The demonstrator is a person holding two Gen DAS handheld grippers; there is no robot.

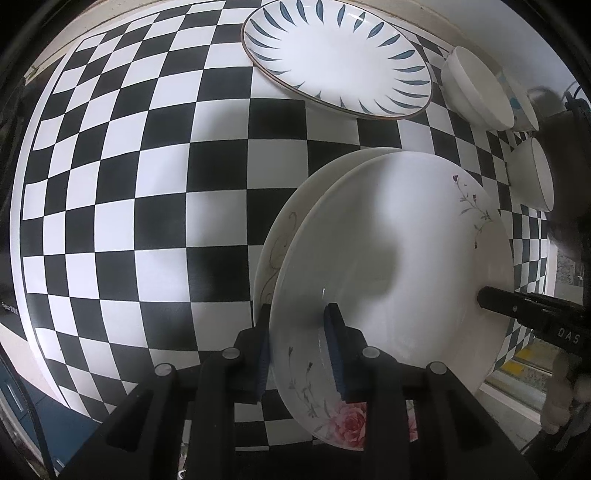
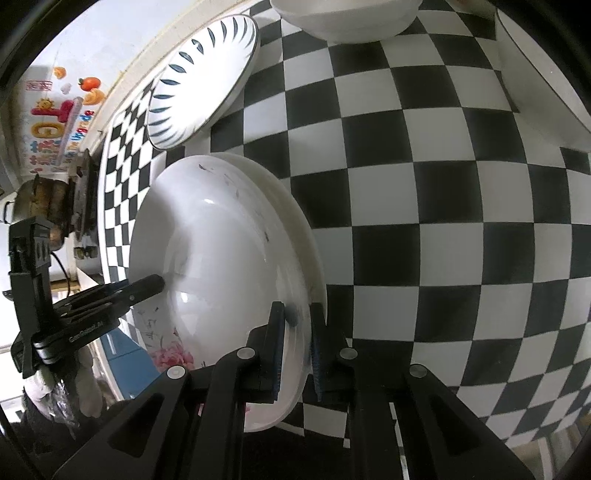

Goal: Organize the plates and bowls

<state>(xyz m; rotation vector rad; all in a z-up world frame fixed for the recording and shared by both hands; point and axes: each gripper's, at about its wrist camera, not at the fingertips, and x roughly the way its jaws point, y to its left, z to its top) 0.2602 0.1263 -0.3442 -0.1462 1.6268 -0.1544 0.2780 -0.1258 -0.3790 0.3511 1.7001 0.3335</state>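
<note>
A white plate with a pink rose and thin sprigs is held over the chequered table, tilted. It lies over a second white plate with a faint scroll pattern. My left gripper is shut on the rose plate's near rim. My right gripper is shut on the opposite rim of the same plate; the second plate's edge shows behind it. Each gripper shows in the other's view, the right one and the left one.
A white plate with blue leaf marks lies at the far side of the table, also in the right wrist view. Three white bowls stand to the right. One bowl is ahead of the right gripper.
</note>
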